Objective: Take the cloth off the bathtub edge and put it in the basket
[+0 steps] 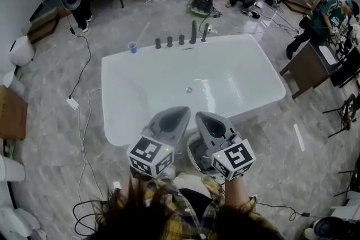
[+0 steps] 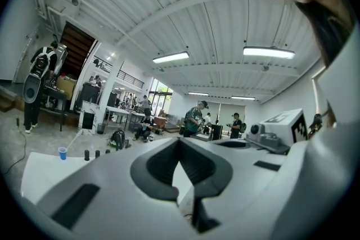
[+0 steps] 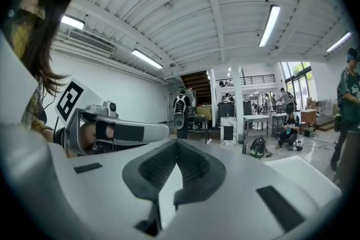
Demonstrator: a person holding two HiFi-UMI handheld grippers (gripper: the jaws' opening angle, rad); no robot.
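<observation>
Both your grippers sit low in the centre of the head view, side by side and pointing up the frame at the tub (image 1: 239, 80). The left gripper (image 1: 181, 113) has its jaws pressed together with nothing between them, and its own view shows the same (image 2: 179, 141). The right gripper (image 1: 201, 117) is also closed and empty, jaws meeting at the tip (image 3: 176, 143).

The tub fills the middle of the frame, and its near rim is hidden under your gripper tips. The basket (image 1: 193, 157) is at lower centre, between and below the two grippers, which cover most of it. You cannot tell from here whether the cloth is inside it.

A blue cup (image 1: 132, 48) stands on the tub's upper left corner, with a row of dark taps (image 1: 181, 39) along the far rim to its right.
</observation>
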